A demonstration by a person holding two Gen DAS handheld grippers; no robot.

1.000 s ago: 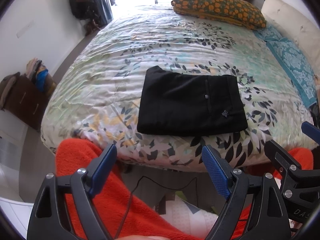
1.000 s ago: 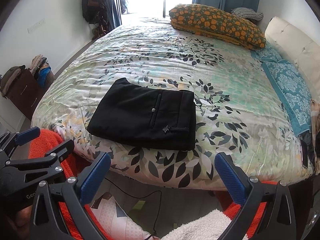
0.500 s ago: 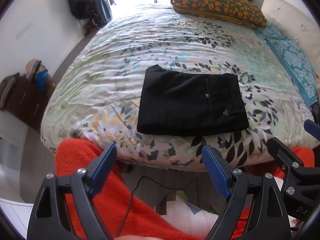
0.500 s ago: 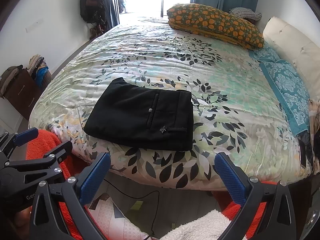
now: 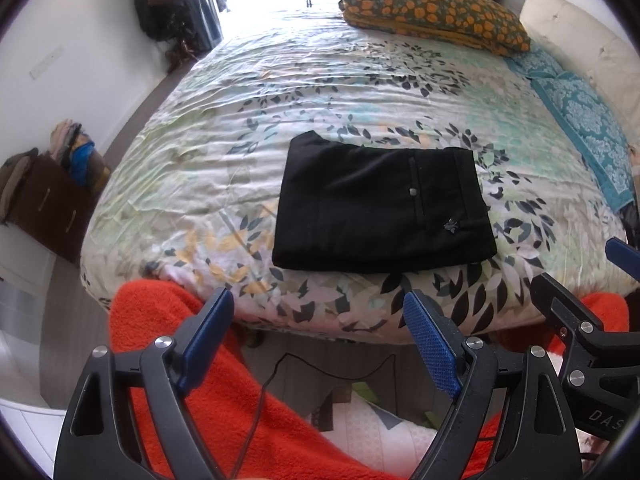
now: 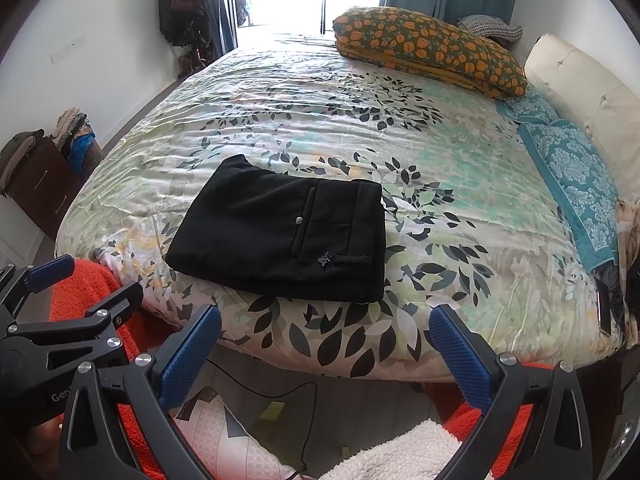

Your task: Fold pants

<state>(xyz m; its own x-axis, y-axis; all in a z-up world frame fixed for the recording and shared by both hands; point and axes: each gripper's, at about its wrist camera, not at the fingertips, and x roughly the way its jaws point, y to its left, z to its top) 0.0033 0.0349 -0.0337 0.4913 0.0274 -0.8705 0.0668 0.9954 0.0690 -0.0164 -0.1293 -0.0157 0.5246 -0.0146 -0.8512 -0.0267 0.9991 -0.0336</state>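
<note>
While the left wrist camera looks down over the bed (image 5: 320, 92), the left gripper (image 5: 320, 340) hangs near the bed's near edge with its blue jaws wide apart and nothing between them. Black pants (image 5: 380, 208), folded into a flat rectangle, lie on the leafy bedspread near that edge, well apart from the jaws. An orange blanket (image 5: 192, 380) sits below.

From the right wrist camera, the right gripper (image 6: 324, 352) also stands spread and empty. Those pants (image 6: 280, 232) rest left of centre, pocket button up. A pumpkin-print pillow (image 6: 432, 48) lies at the far side.
</note>
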